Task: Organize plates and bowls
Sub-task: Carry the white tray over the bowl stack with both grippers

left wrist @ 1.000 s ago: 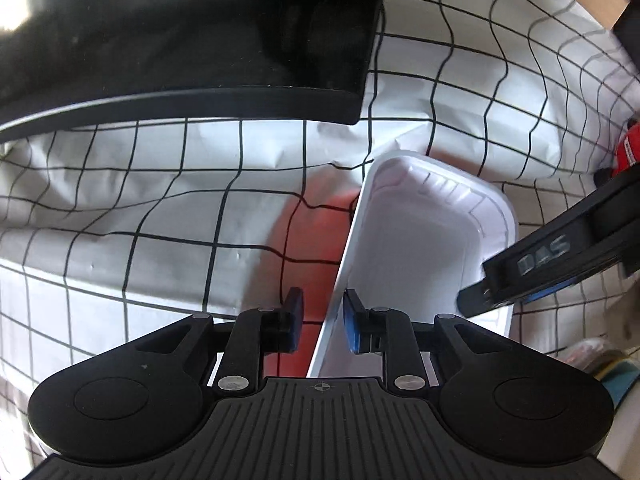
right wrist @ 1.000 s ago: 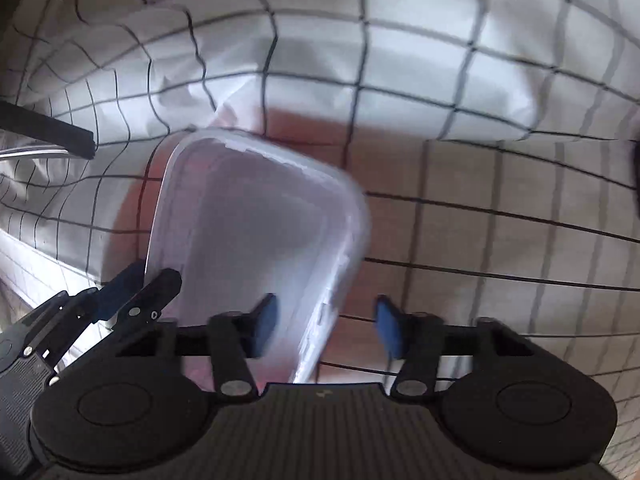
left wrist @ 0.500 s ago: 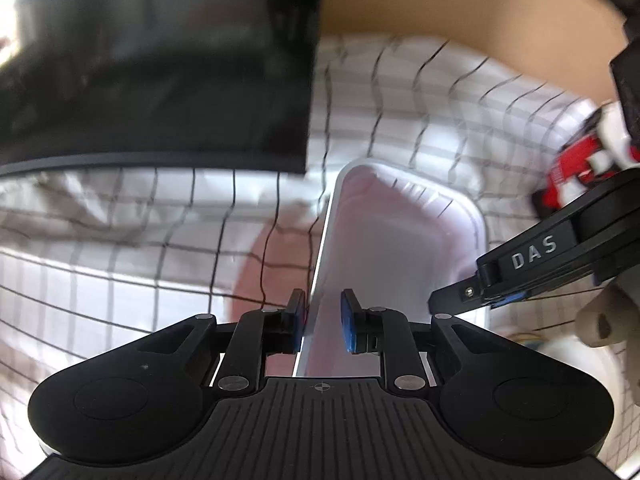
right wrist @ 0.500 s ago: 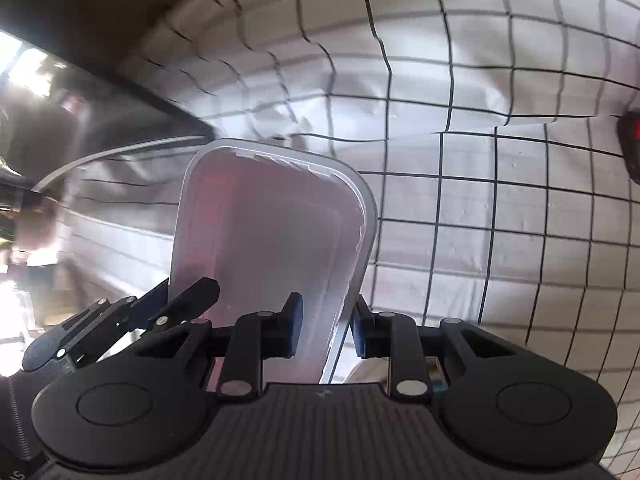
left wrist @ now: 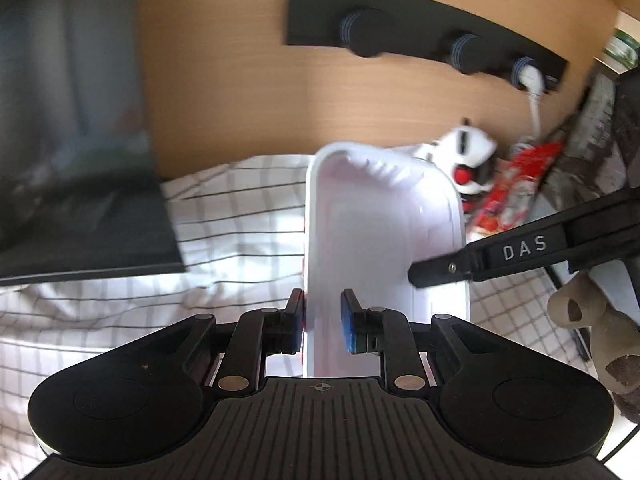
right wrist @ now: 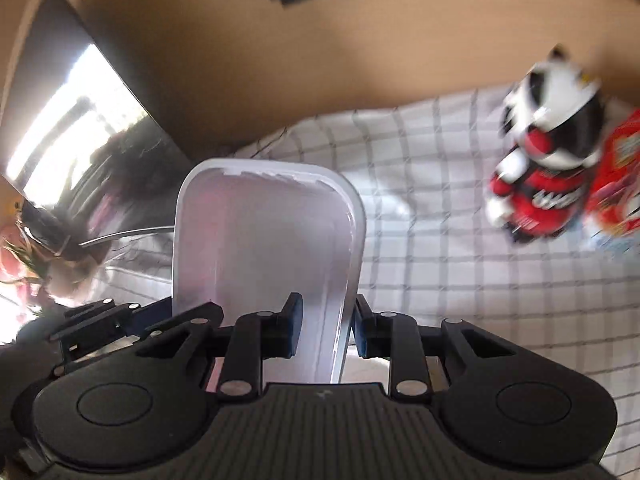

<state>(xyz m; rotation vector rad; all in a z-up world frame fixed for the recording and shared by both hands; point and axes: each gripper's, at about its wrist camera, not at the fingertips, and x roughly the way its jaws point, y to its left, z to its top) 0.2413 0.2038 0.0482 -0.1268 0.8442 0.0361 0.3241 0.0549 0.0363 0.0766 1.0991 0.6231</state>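
— where's the white tray [left wrist: 380, 232] now?

— up off the checked cloth [left wrist: 224, 220], held between the two tools. the left gripper [left wrist: 322, 322] is clamped on its left rim, the right gripper [right wrist: 327, 326] pinched tight on the right rim.

— anything near it?

— a black-and-white toy figure [right wrist: 548, 152] and a red packet [right wrist: 618, 184] lie on the cloth off to the right, well apart from the tray. a dark screen [left wrist: 76, 136] stands to the left, against the wooden wall [left wrist: 240, 80].
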